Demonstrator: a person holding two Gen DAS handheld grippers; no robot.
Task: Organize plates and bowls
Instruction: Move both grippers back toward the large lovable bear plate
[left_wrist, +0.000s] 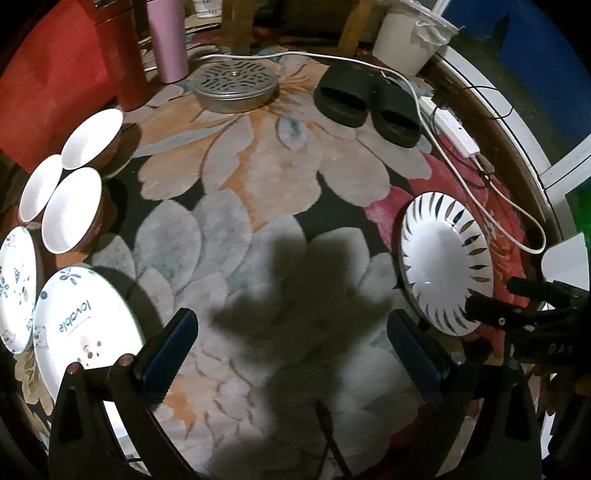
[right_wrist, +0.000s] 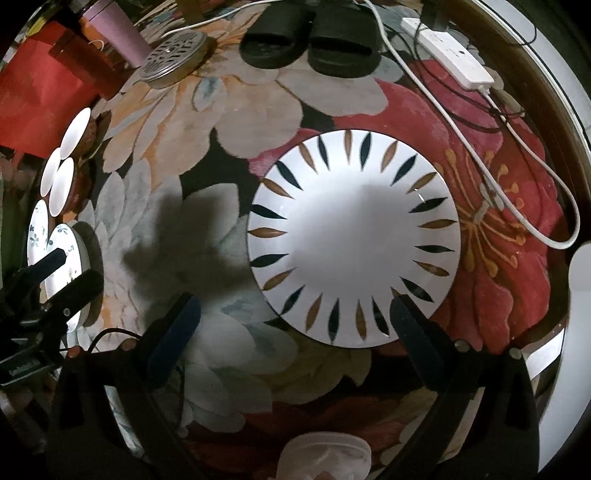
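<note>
A white plate with a black-and-gold leaf rim (right_wrist: 352, 238) lies on the floral carpet, also in the left wrist view (left_wrist: 445, 262). My right gripper (right_wrist: 295, 325) is open and empty, just short of its near edge. My left gripper (left_wrist: 291, 343) is open and empty over bare carpet. At the left stand three white bowls with brown outsides (left_wrist: 72, 208) (left_wrist: 92, 138) (left_wrist: 38, 188). Beside them lie two cartoon-printed plates, one marked "lovable" (left_wrist: 86, 325) and another behind it (left_wrist: 16, 288). The right gripper's fingers (left_wrist: 480, 310) show at the leaf plate's edge.
Black slippers (left_wrist: 364, 103), a perforated metal lid (left_wrist: 236, 83), a pink tumbler (left_wrist: 168, 40), a red cylinder (left_wrist: 122, 55), a white bin (left_wrist: 410, 37), a white cable (left_wrist: 480, 177) and a power strip (left_wrist: 456, 129) lie around the far edge of the carpet (left_wrist: 258, 177).
</note>
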